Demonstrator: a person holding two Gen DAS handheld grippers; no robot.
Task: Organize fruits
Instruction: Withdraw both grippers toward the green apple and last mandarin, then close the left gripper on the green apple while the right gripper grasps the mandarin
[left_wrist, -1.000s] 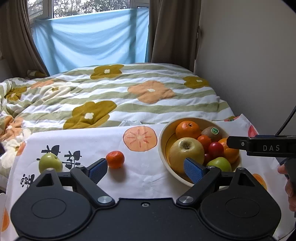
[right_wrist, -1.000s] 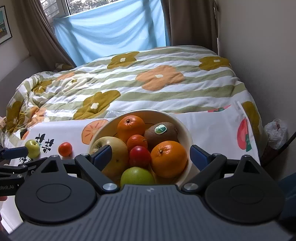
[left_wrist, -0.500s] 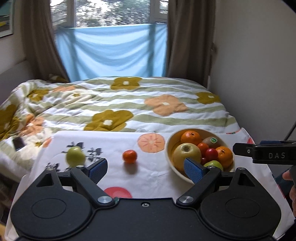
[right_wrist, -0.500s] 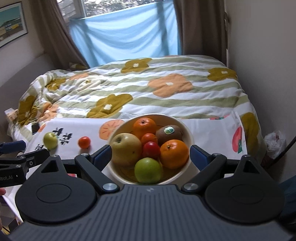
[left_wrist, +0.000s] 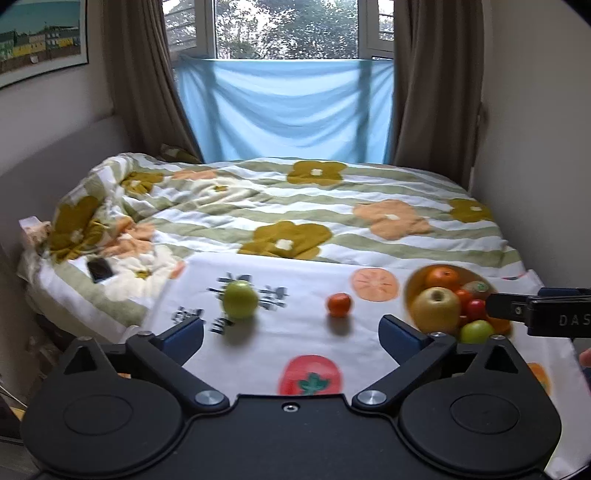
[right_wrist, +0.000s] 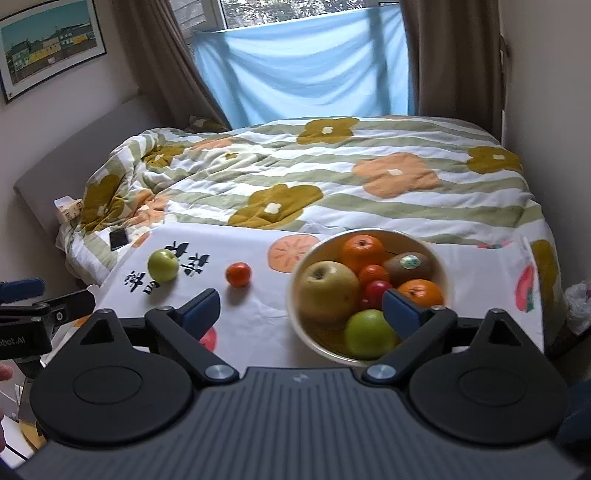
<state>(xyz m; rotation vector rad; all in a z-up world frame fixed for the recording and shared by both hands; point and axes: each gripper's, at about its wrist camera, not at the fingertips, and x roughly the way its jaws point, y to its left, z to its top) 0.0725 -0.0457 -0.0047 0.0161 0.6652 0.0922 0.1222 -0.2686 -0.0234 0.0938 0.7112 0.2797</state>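
Note:
A green apple and a small tangerine lie loose on the white fruit-print cloth. To their right a cream bowl holds a large yellow apple, two oranges, a kiwi, small red fruits and a green apple. My left gripper hovers before the loose fruit, its jaws opening with nothing between them. My right gripper hangs open and empty over the bowl's near-left side.
The cloth-covered table stands against a bed with a flowered striped quilt. A dark phone lies on the quilt at the left. A wall closes the right side, with a plastic bag low beside it.
Both grippers have drawn back and risen, so the fruit and bowl look smaller and farther off. The left jaws stand a little wider. No fruit has moved.

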